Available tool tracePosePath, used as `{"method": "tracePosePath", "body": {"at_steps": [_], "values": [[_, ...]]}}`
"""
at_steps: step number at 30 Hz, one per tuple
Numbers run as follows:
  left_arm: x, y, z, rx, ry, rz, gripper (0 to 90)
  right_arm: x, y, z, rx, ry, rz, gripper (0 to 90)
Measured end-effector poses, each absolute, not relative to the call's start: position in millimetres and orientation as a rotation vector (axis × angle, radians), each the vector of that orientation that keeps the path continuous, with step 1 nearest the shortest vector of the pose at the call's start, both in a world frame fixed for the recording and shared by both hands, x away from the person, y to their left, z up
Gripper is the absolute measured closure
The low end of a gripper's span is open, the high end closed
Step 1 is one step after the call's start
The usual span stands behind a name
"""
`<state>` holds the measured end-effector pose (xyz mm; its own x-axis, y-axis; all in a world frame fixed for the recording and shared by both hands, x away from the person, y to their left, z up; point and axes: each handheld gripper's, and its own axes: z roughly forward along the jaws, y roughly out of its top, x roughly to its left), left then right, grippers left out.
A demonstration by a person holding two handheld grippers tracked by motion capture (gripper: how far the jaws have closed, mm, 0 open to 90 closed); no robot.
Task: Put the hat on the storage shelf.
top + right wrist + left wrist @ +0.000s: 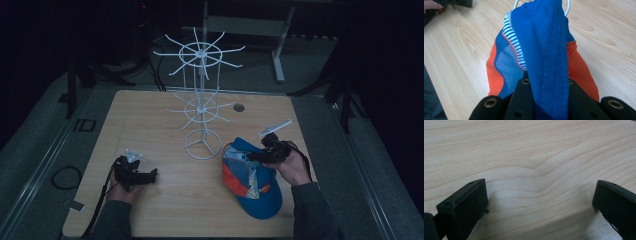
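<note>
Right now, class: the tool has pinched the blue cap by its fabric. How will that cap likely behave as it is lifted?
The cap will probably hang floppy: its cloth folds between the right tool's jaws. It looks light, being thin mesh and fabric. The brim may stay stiffer and swing below, perhaps snagging the white wire rack.

No lettering, brand or number can be read anywhere (the cap [252, 177] bears a small patch, too blurred).

One blue and orange cap [252, 180] lies on the one wooden surface [150, 120]. One white wire display stand [201, 107] with two tiers of hooks stands there. Two tools are present: the left tool [150, 175] and the right tool [252, 156].
</note>
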<state>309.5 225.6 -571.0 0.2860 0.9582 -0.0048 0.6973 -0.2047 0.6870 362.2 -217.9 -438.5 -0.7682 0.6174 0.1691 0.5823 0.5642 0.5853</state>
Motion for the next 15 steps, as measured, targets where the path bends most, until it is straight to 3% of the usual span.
{"method": "tracePosePath", "body": {"at_steps": [15], "values": [[309,226,-571,1.979,1.477,0.581,0.2,354,-229,-423,1.035,2.677,1.090,87.8]]}}
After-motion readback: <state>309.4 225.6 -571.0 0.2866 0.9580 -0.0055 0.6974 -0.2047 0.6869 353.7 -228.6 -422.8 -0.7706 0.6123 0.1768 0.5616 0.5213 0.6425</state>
